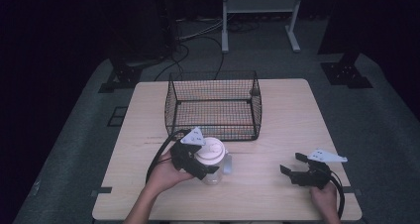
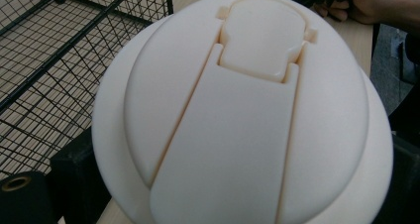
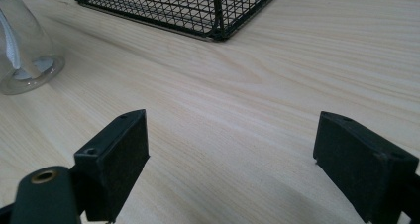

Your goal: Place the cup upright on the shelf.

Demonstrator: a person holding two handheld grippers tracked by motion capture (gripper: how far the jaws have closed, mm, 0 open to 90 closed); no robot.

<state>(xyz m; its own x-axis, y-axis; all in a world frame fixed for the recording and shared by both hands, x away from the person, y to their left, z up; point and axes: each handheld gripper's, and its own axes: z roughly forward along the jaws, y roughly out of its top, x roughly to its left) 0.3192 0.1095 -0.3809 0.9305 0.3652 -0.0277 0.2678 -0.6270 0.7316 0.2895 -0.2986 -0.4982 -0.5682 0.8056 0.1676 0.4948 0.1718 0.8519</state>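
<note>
A clear glass jug with a white domed lid (image 1: 214,151) stands on the wooden table (image 1: 287,110), just in front of the wire basket. My left gripper (image 1: 200,157) is shut on the jug at lid height, one black jaw on each side. In the left gripper view the lid (image 2: 247,110) is very close, with a black finger (image 2: 74,179) against its left edge. My right gripper (image 1: 292,163) rests low at the right front of the table, open and holding nothing. The right gripper view has its gap (image 3: 233,144) over bare wood and the jug's glass base (image 3: 25,55) at far left.
A black wire basket (image 1: 218,125) with nothing in it stands at the table's middle back, its mesh wall (image 2: 59,60) right beside the jug and its corner (image 3: 198,11) ahead of the right gripper. Cables and a metal stand lie on the floor beyond the table.
</note>
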